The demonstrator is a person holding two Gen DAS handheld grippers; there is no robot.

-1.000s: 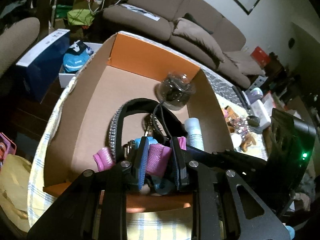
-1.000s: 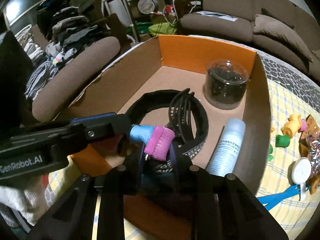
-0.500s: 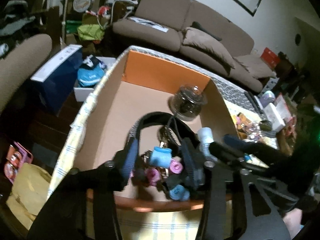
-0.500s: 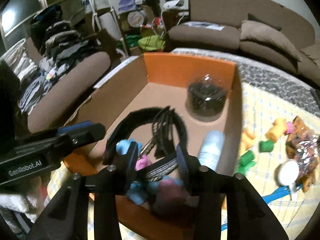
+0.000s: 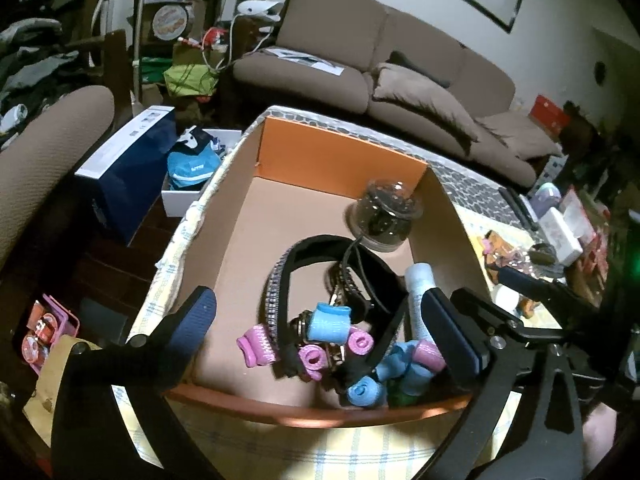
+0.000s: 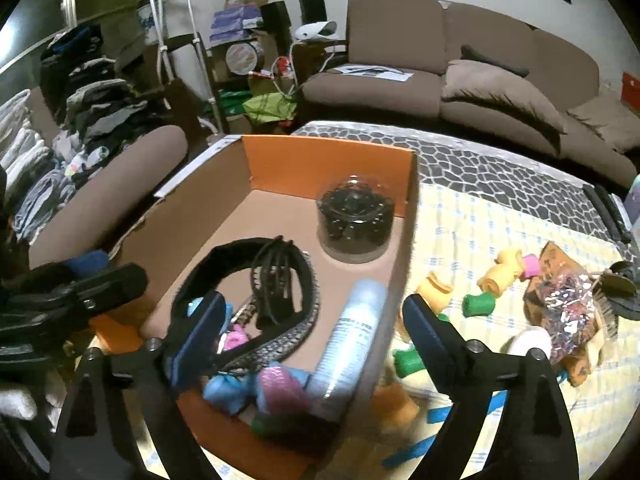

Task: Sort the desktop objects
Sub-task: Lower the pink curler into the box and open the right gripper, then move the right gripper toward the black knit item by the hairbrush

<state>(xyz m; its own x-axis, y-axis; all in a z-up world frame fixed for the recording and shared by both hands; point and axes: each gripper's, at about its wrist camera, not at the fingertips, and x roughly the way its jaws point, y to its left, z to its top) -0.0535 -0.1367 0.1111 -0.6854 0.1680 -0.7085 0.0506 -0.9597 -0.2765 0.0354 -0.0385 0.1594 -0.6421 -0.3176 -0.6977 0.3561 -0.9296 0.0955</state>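
Right of frame, loose hair rollers (image 6: 498, 274) lie on the counter (image 6: 472, 224) beside the box (image 6: 328, 160): light, springy, squashable; pinch mid-barrel. Right claw (image 6: 316, 328) and left claw (image 5: 320, 320) both gape empty.

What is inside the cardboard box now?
The cardboard box holds a clear jar, black headbands, a white bottle and hair rollers. Things under the rollers are covered.

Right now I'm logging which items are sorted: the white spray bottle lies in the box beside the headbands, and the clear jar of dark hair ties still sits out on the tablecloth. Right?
Not quite. The jar stands inside the box, near its far orange wall, as the right wrist view shows. The bottle does lie in the box beside the headbands.
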